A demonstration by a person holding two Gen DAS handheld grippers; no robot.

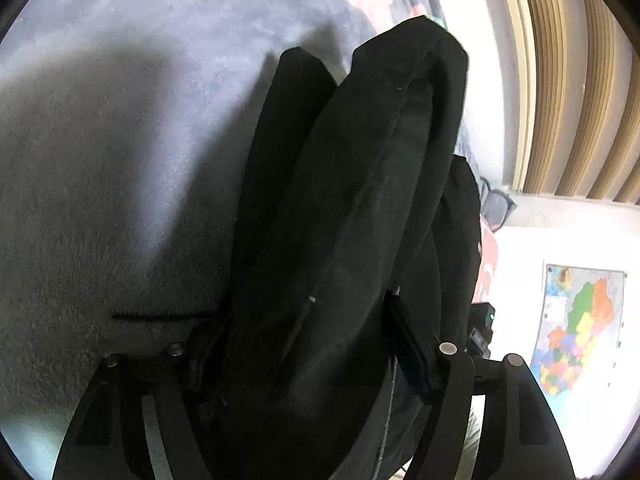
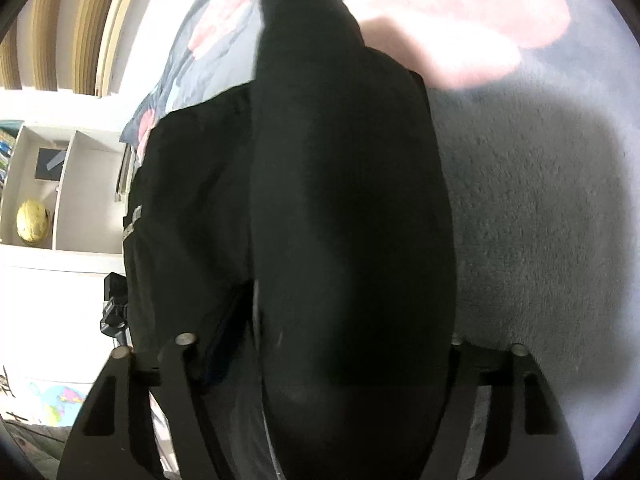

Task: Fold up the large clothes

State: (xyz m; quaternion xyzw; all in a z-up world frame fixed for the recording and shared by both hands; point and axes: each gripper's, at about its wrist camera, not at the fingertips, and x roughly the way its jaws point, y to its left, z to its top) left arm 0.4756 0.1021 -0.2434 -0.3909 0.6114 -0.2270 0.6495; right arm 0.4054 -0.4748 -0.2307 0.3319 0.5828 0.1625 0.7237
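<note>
A thick black garment (image 1: 352, 200) hangs in bunched folds above a grey fleece blanket (image 1: 120, 160). In the left wrist view my left gripper (image 1: 304, 344) is shut on it, with the cloth filling the whole gap between the two fingers. The right wrist view shows the same black garment (image 2: 344, 200) as a wide dark roll. My right gripper (image 2: 340, 344) is shut on that roll. The cloth hides most of the right finger and both sets of pads.
The grey blanket (image 2: 540, 220) carries pink patches (image 2: 460, 28). Striped curtains (image 1: 580, 80) hang at the far side. A coloured map (image 1: 576, 328) is on the white wall. A white shelf (image 2: 80, 184) holds a gold ball (image 2: 34, 222).
</note>
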